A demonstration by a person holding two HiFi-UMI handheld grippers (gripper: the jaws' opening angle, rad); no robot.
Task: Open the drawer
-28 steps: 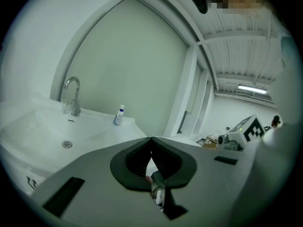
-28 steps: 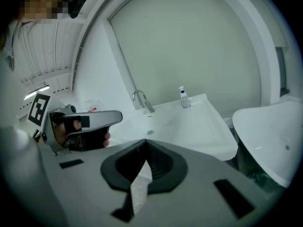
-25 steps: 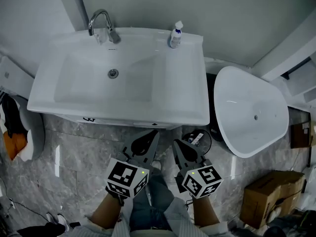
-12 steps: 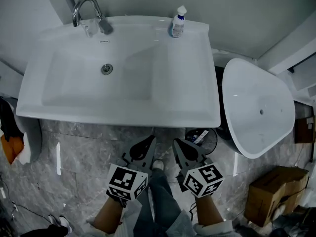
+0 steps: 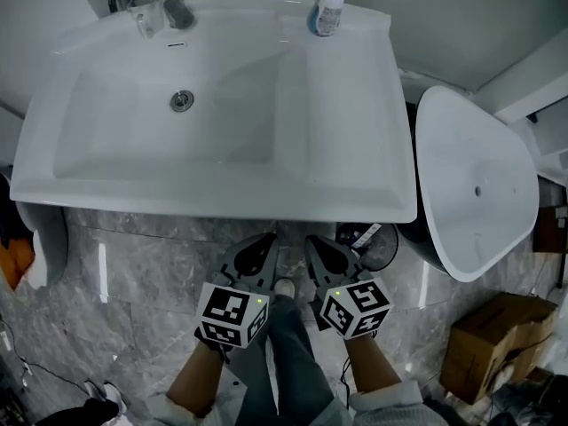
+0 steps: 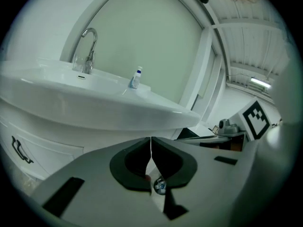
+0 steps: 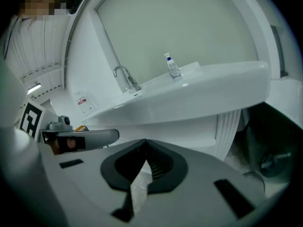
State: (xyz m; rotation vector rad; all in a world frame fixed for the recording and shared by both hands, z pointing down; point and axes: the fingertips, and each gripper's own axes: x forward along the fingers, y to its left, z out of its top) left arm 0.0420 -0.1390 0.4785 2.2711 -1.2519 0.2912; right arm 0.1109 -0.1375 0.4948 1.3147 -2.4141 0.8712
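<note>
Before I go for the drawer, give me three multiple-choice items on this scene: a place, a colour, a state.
1. Where does the bottle stand? A beside the drain; B on the sink's back rim, right of the faucet; C on the floor.
2. What colour is the sink? A black; B white; C green.
3. How do the left gripper's jaws stand? A together, empty; B wide apart; C shut on the faucet.
Answers: B, the head view shows it on the rim by the faucet; B, the sink is white in every view; A, the left gripper view shows them meeting with nothing between.
</note>
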